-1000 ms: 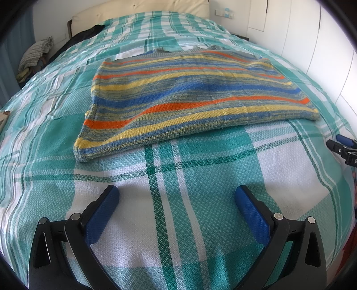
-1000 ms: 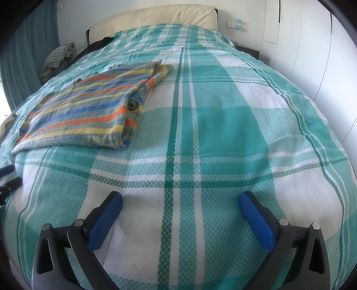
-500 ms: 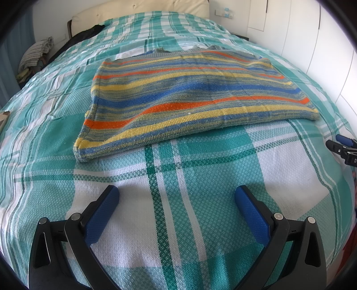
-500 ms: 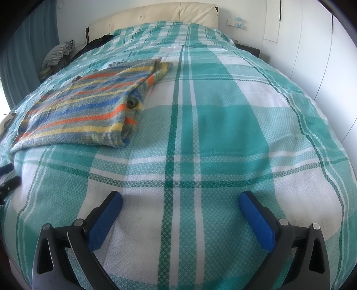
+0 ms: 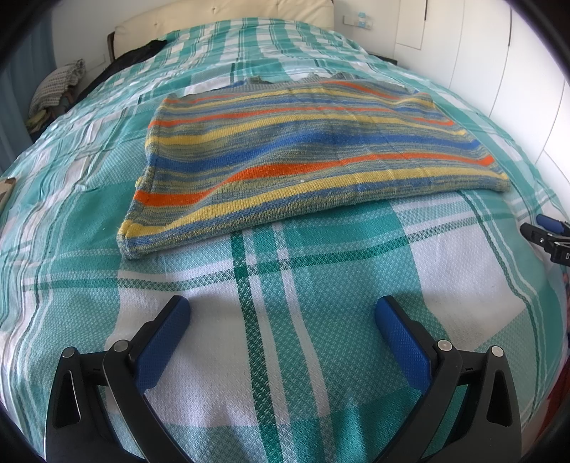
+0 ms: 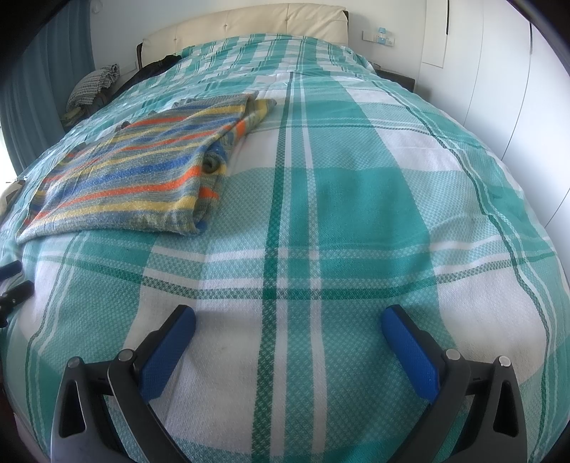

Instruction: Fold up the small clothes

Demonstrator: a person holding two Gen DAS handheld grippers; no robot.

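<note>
A striped knit garment [image 5: 302, 156], in blue, yellow, orange and grey, lies folded flat on the green and white checked bedspread [image 5: 270, 285]. It also shows in the right wrist view [image 6: 142, 171], at the left, with folded layers at its right edge. My left gripper [image 5: 281, 313] is open and empty, just short of the garment's near edge. My right gripper [image 6: 288, 317] is open and empty over bare bedspread [image 6: 356, 213], to the right of the garment. The right gripper's tips show at the left wrist view's right edge [image 5: 545, 235].
A cream headboard [image 6: 256, 21] stands at the far end of the bed. A pile of cloth [image 6: 92, 85] and a dark item [image 6: 156, 67] lie at the far left. White wardrobe doors [image 6: 498, 71] line the right side.
The right wrist view has shifted slightly, so the garment sits a little lower and closer. The left gripper has barely moved. Both grippers stay open.
</note>
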